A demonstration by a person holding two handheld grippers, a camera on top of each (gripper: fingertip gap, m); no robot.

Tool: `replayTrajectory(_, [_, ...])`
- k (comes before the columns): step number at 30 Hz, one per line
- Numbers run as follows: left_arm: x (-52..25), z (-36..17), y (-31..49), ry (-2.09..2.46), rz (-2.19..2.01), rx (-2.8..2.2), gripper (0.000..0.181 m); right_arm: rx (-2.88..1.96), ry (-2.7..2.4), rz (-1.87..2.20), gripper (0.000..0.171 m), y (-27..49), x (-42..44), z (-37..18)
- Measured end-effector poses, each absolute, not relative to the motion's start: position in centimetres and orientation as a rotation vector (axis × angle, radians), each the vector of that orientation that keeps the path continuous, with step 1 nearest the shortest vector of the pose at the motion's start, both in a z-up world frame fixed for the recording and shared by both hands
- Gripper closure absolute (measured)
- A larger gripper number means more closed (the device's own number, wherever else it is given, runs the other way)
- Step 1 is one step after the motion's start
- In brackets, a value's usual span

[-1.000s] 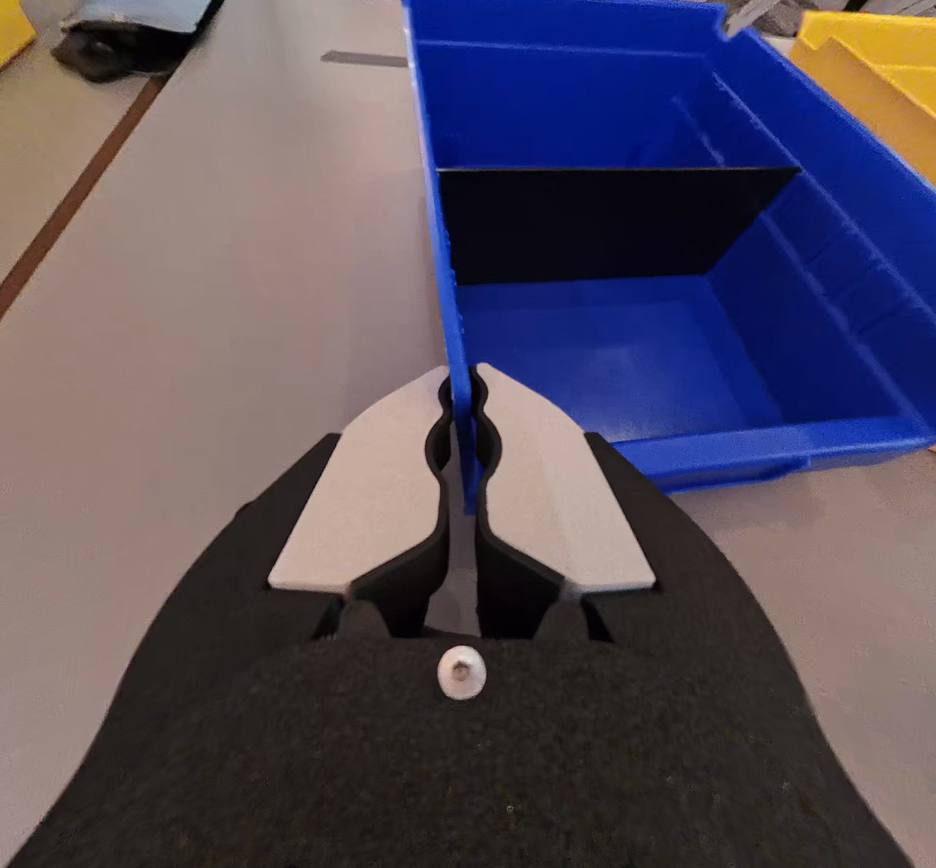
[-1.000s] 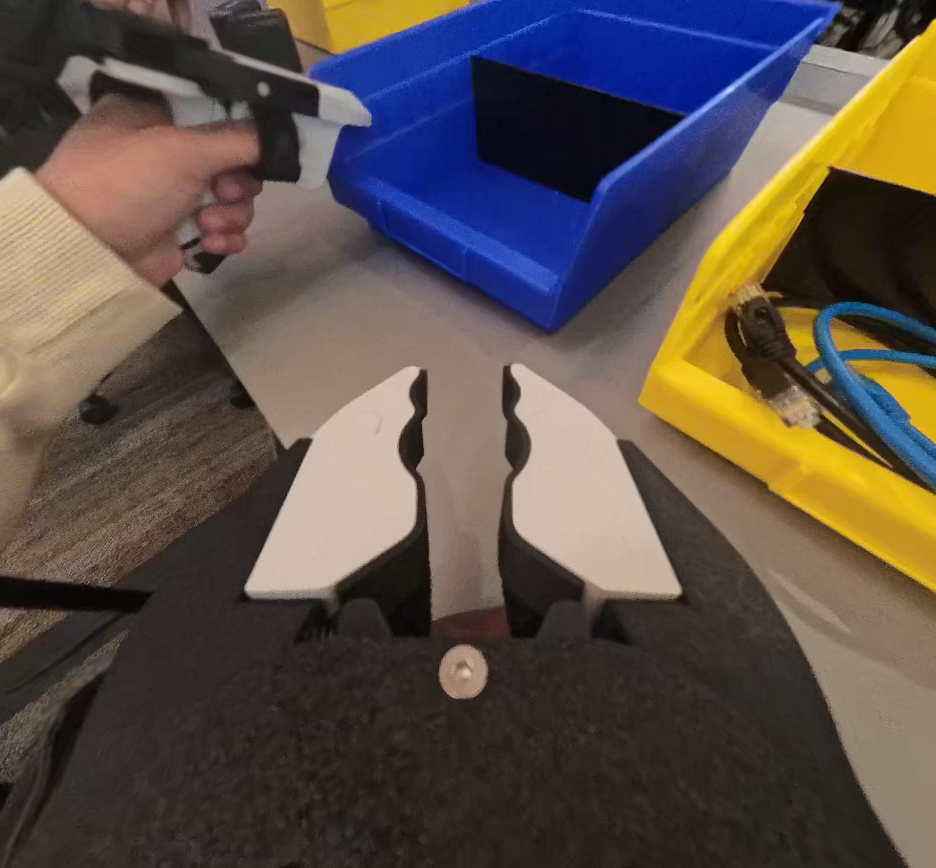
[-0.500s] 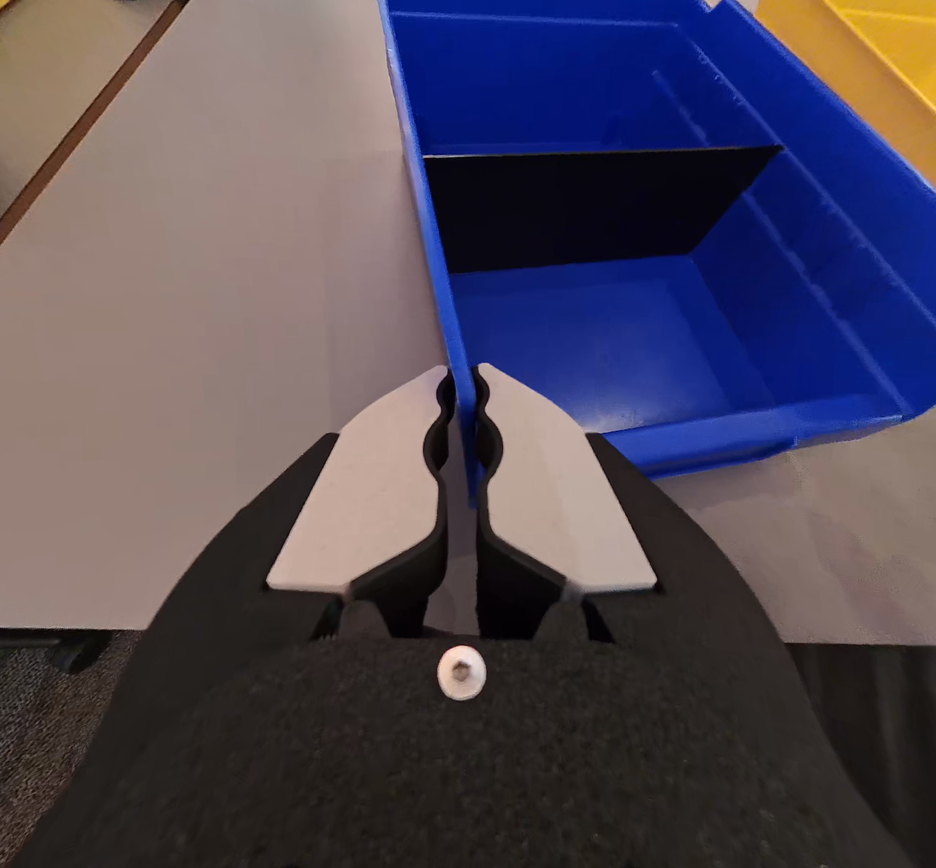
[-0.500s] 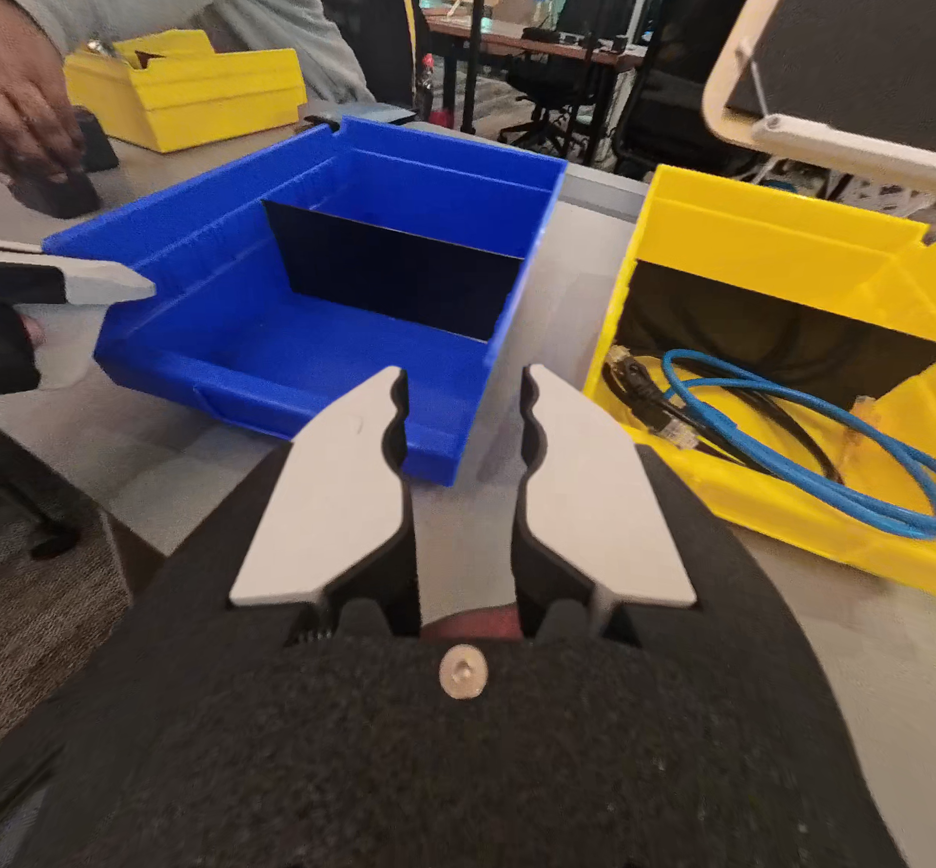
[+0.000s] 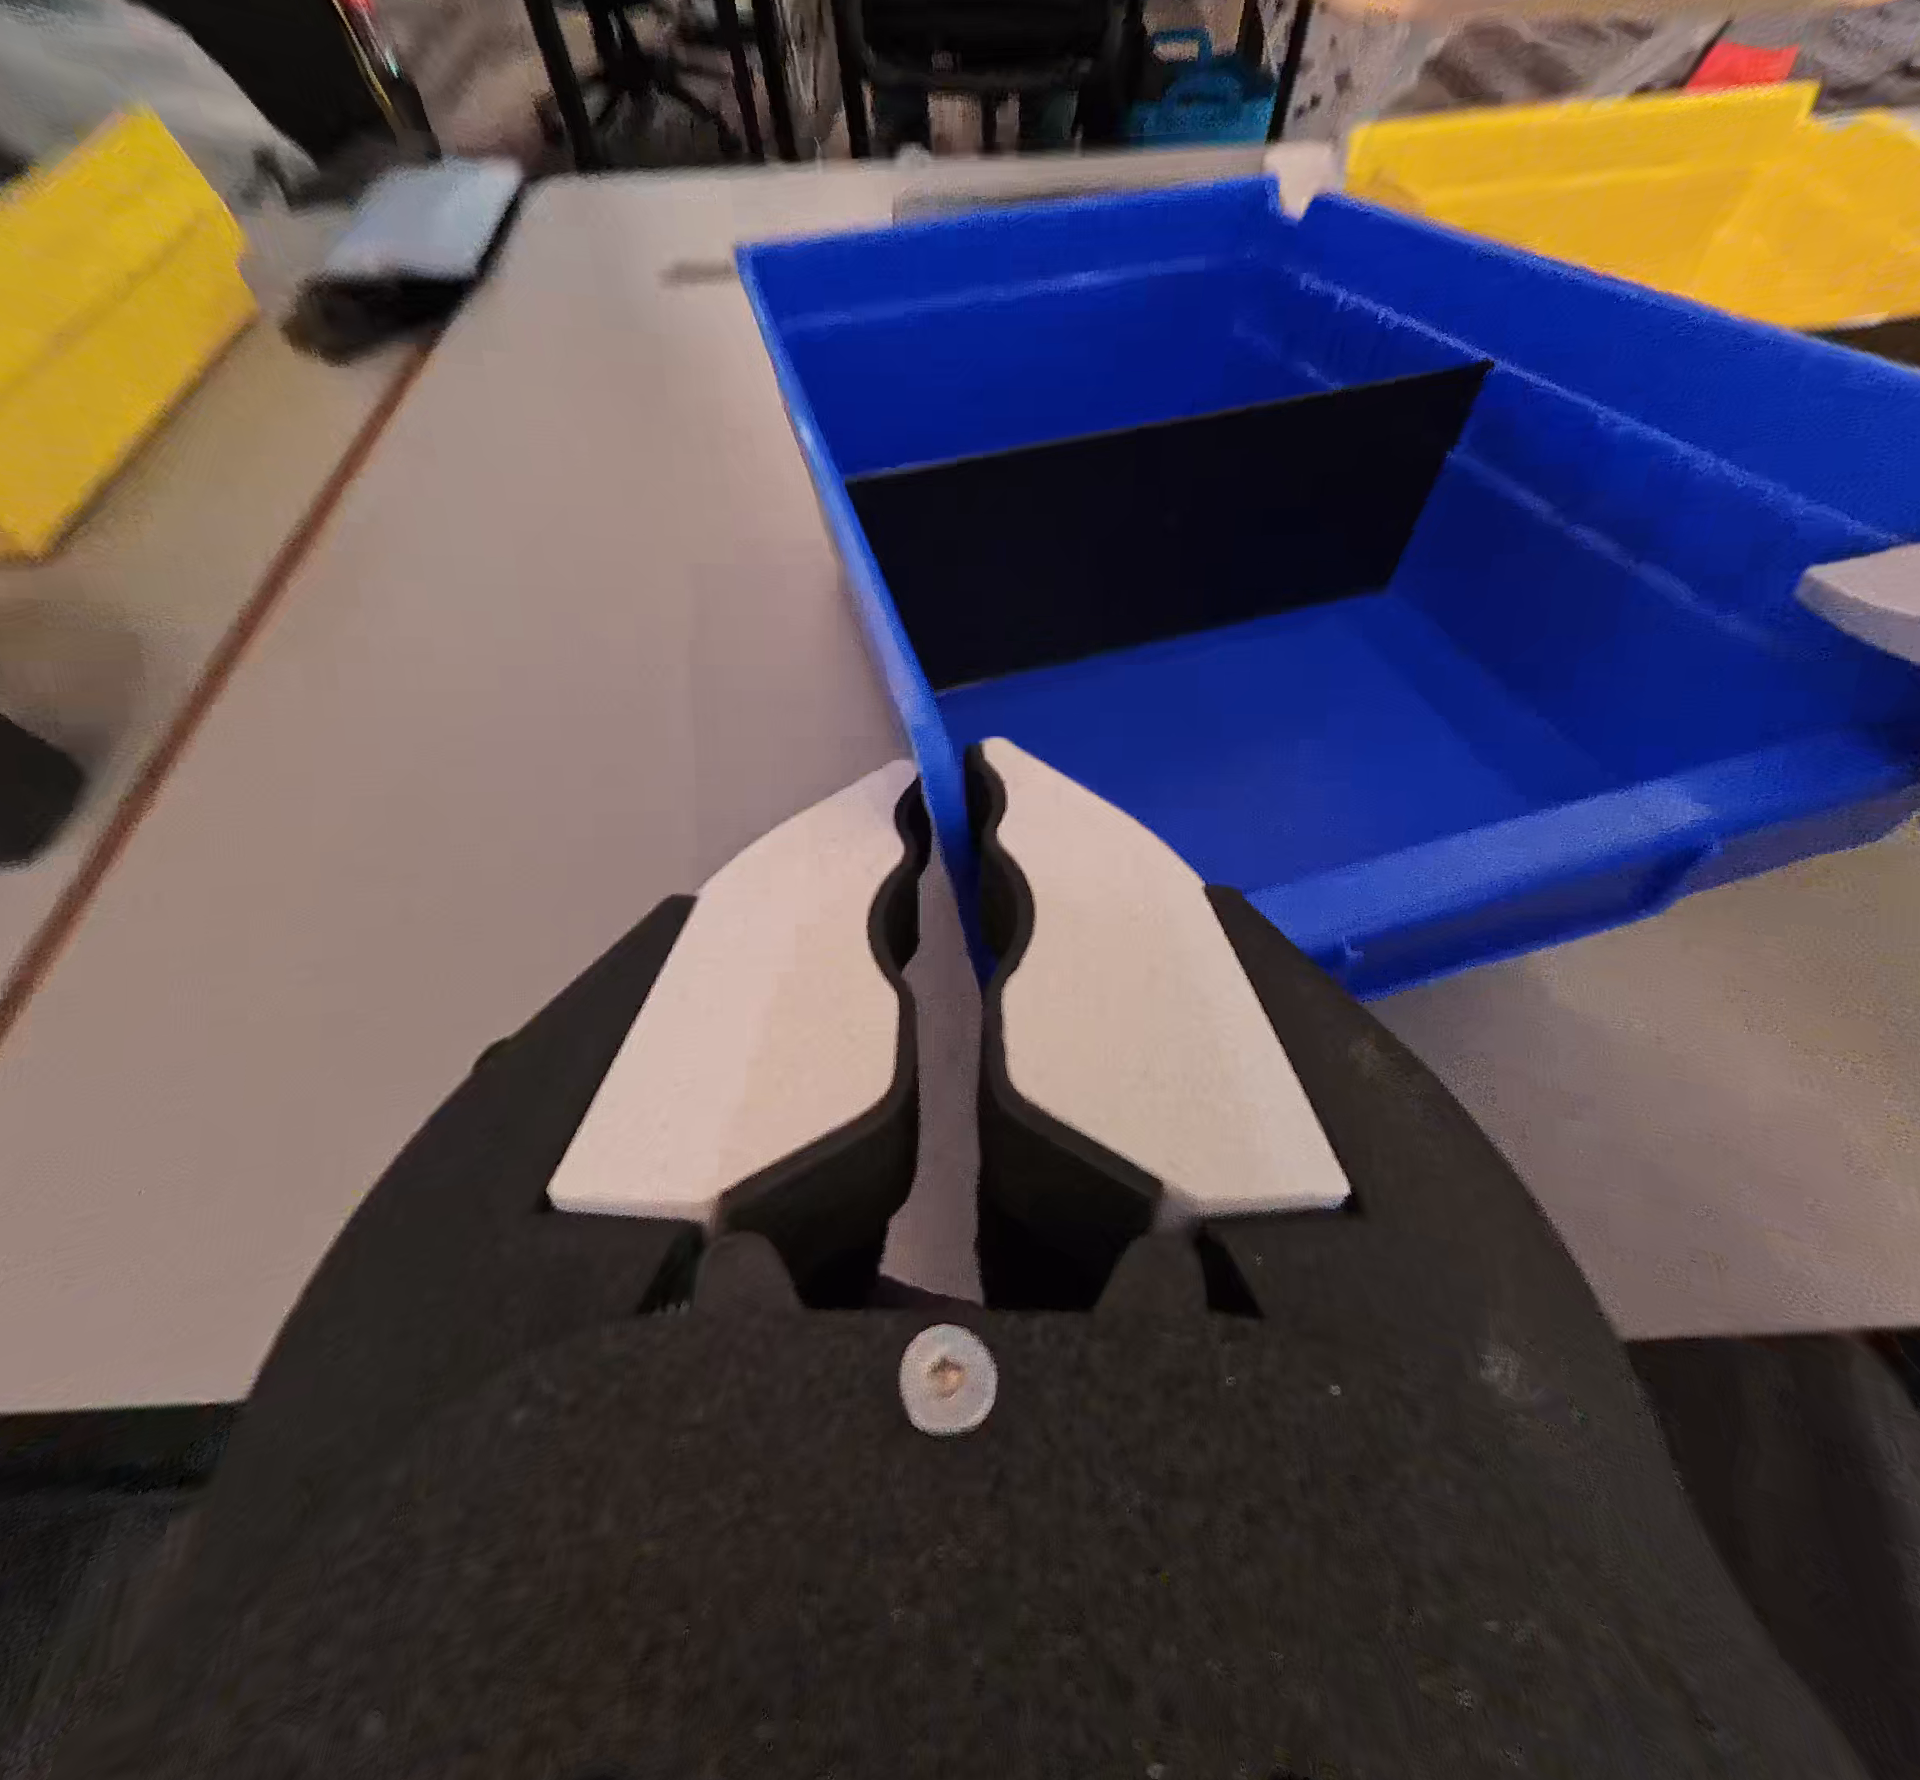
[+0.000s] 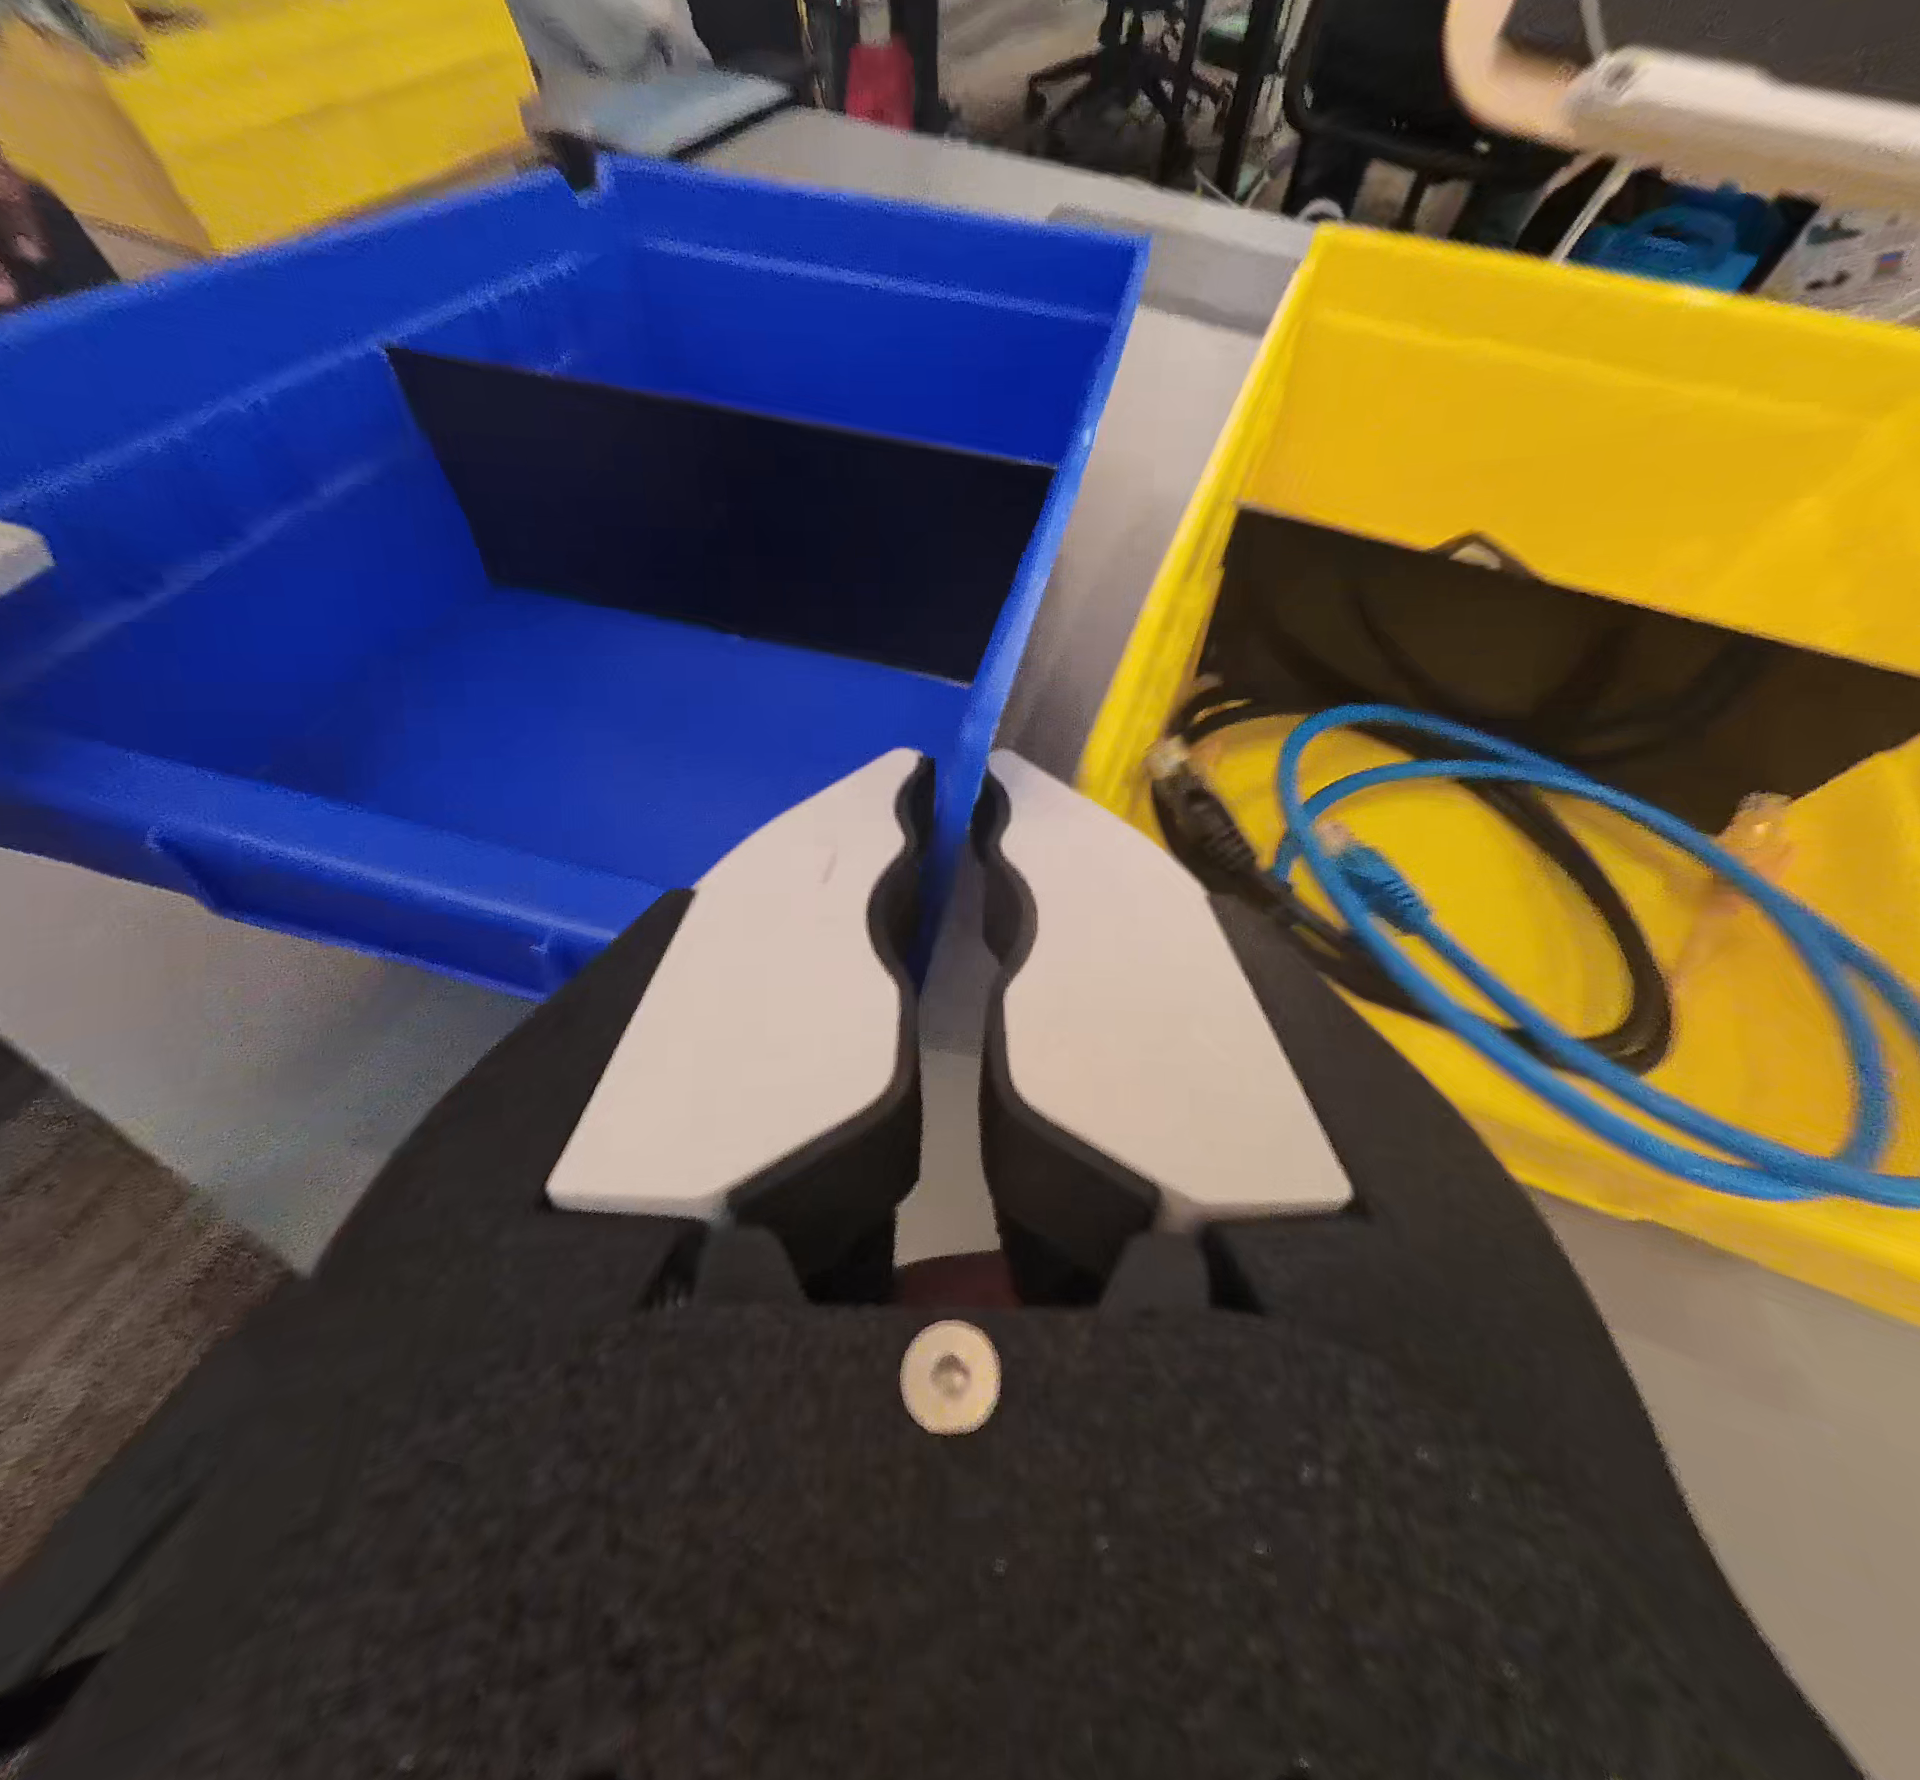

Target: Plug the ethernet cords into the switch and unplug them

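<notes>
Right gripper (image 6: 954, 785) newly clamped on smooth blue plastic bin (image 6: 312, 826) wall; left gripper (image 5: 943, 774) clamped opposite wall.

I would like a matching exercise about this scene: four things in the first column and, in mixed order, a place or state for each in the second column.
Things:
1. left gripper
2. right gripper
3. blue cable
4. black divider

Places or states:
A. lies coiled in the yellow bin
B. stands across the inside of the blue bin
C. shut on the blue bin's left wall
D. shut on the blue bin's right wall

Pairs: 1-C, 2-D, 3-A, 4-B
</notes>
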State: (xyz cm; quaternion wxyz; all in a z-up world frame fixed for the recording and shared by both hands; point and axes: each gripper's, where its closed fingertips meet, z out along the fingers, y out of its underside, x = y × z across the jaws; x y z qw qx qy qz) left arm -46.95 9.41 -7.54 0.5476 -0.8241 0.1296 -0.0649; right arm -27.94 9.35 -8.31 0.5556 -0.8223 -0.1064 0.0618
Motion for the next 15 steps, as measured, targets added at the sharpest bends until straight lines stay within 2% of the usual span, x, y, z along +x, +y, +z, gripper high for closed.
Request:
replayTrajectory(10, [-30.5, 9.7, 6.9, 0.399, -0.139, -1.589, 0.176, -1.601, -0.103, 0.067, 0.165, 4.8, -11.6, 8.0])
replayTrajectory(12, [-24.7, 11.6, 6.7, 0.438, -0.163, -1.541, 0.176, -1.580, -0.037, 0.053, 0.166, 4.2, -5.8, 9.9])
replayTrajectory(15, [-14.1, 11.2, 7.0, 0.529, -0.225, -1.527, 0.174, -1.616, 0.009, -0.045, 0.166, 3.4, 4.8, 10.2])
